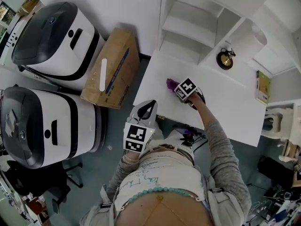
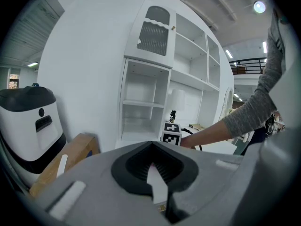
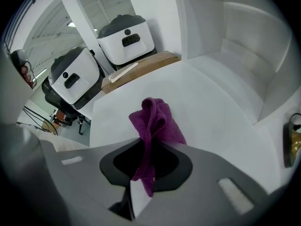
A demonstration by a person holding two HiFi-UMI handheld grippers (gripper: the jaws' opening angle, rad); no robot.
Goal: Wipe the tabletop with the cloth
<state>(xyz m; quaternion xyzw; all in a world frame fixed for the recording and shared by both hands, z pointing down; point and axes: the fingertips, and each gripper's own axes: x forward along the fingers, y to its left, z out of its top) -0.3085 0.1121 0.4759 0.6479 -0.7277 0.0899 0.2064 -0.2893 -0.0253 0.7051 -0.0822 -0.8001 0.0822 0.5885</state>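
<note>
The purple cloth [image 3: 153, 121] lies bunched on the white tabletop [image 3: 211, 107] at the centre of the right gripper view, one fold clamped between the right gripper's [image 3: 143, 166] jaws. The left gripper [image 2: 151, 173] is held off the table, jaws together on nothing. We judge that this narrow pinch may slip under drag, and a far sweep could strike the round ornament [image 1: 225, 60] at upper right.

The white table [image 1: 225, 105] carried three things. A bunched purple cloth [image 1: 170, 84] lay on its left part, a round dark object [image 1: 225, 60] rested at the far side, and a green box [image 1: 263, 86] lay at the right edge.
</note>
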